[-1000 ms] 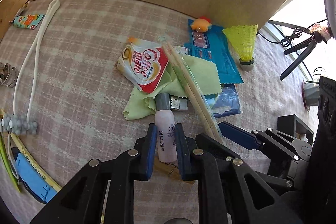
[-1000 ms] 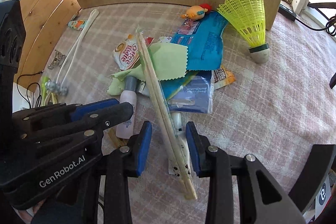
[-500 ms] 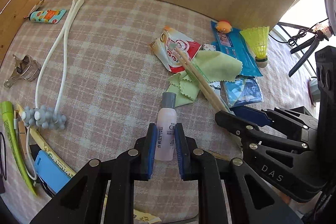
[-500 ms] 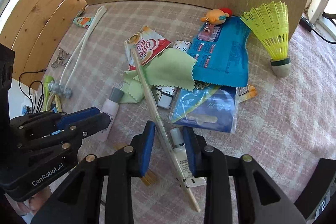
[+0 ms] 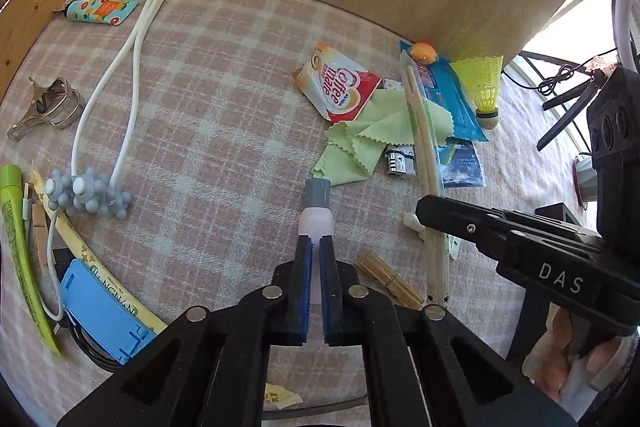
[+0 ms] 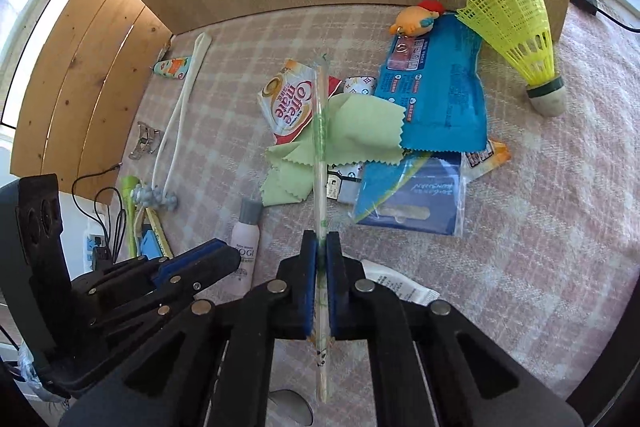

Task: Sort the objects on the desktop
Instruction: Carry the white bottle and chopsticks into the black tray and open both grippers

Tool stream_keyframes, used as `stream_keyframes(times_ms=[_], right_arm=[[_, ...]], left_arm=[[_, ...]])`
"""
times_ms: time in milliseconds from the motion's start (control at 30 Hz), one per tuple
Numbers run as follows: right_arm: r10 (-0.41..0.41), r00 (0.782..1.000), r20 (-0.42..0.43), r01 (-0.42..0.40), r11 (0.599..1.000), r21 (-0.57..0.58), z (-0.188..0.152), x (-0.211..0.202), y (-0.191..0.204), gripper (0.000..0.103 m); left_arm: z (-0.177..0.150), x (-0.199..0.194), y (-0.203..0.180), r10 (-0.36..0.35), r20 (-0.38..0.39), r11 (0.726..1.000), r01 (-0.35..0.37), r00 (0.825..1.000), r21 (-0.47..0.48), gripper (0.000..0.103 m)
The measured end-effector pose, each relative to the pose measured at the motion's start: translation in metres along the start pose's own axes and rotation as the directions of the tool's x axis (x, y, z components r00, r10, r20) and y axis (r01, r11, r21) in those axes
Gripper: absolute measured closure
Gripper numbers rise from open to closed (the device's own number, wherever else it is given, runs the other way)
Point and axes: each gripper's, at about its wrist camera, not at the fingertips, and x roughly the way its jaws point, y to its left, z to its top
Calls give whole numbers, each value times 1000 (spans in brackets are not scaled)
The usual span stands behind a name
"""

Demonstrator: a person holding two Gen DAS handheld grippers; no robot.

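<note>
In the left wrist view my left gripper (image 5: 315,247) has its jaws closing tight on a small pink bottle (image 5: 317,219) with a grey cap, pads pressed on its body above the checked cloth. In the right wrist view my right gripper (image 6: 321,241) has its jaws closing on a pair of wrapped chopsticks (image 6: 320,147), pads pressed on the wrapper. The sticks point away over the green cloth (image 6: 360,131). The left wrist view shows the right gripper (image 5: 460,219) holding the chopsticks (image 5: 422,131). The right wrist view shows the left gripper (image 6: 208,259) with the bottle (image 6: 246,231).
A Coffee mate sachet (image 5: 340,87), a blue packet (image 5: 448,95), a yellow shuttlecock (image 5: 486,87) and an orange toy (image 5: 424,53) lie at the back right. A white cord with grey beads (image 5: 88,195), a metal clip (image 5: 48,107) and a blue card (image 5: 104,315) lie left. A clothespin (image 5: 388,279) is near the grippers.
My left gripper carried the bottle left, away from the pile, and its jaws narrowed. My right gripper's jaws shut on the chopsticks, which now stand in line with the gripper.
</note>
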Motion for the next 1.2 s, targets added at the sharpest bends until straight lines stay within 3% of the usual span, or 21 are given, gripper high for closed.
stream_keyframes(times_ms=[267,300,400,500,567,667,933,1200], right_arm=[[15,1000,24,-16,1000,19,-21,-27,-2,98],[17,1000,25,-17,1000,22,-23,-29,-3,98],[8,1000,30,-9,1000,28,-28,-35,-8,98],[-1,999,37,0,999,36,-32,-41,-14,98],[-10,999,40,9,999,39,-34,-43,-17,98],[-19,999,48,17,999,46,-41,-50,-23,98],[3,994,108,-14,994,105,-71,-94,-43,98],[-1,978,209,-41,980,196,-127,-161,-74,98]], left_arm=[[1,0,-11,35,27,999,-36,999,32,101],[0,-3,-16,46,27,998,-47,999,37,98],[0,-1,-22,120,46,991,-123,992,62,74],[4,14,-34,172,13,978,-172,985,116,74],[2,24,-34,195,-7,974,-193,981,121,84],[0,27,-32,203,1,973,-202,979,108,84],[-11,-13,-46,110,31,989,-112,994,96,84],[-38,-56,-105,7,69,973,-23,998,228,84]])
